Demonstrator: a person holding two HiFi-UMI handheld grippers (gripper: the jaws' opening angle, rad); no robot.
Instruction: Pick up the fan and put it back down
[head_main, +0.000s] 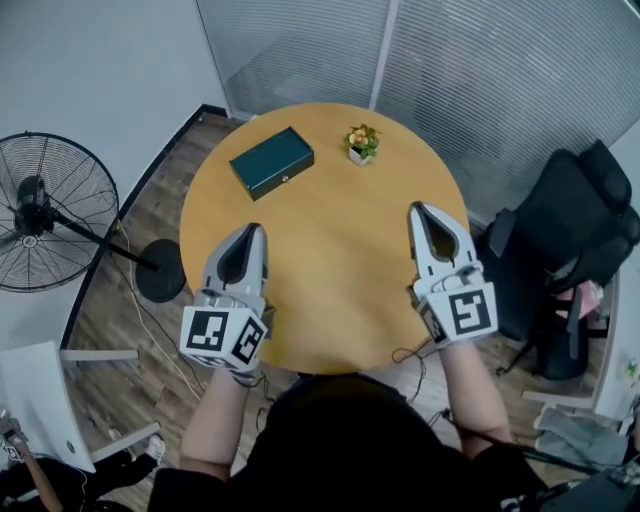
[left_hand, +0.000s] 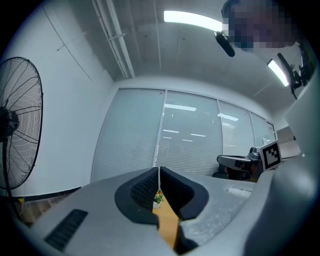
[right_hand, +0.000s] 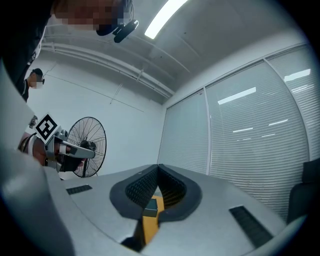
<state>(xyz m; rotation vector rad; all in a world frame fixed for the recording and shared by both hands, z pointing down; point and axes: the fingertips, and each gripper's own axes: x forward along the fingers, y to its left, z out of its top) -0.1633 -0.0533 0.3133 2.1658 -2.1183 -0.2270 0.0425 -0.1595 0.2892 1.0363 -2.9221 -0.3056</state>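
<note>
Fan location: the fan (head_main: 45, 210) stands on the floor (head_main: 125, 320) left of the round table (head_main: 330, 290), near the wall and well apart from both grippers.
Left gripper: the left gripper (head_main: 254, 230) hovers over the table with its jaws pressed together on nothing.
Right gripper: the right gripper (head_main: 419, 209) hovers over the table, likewise closed and empty.
Task state: the fan rests on its round base (head_main: 160, 272), as the task's end requires. The same scene fits 2 stages: fan awaiting lifting, or fan already set back down. The pictures do not settle which.
Long axis: it runs along the pole (head_main: 105, 243), from base to head, and is judged upright.
Facing: the grille (right_hand: 89, 146) turns 1 flat face toward the table. Whether that is the front or the back cannot be determined.
</note>
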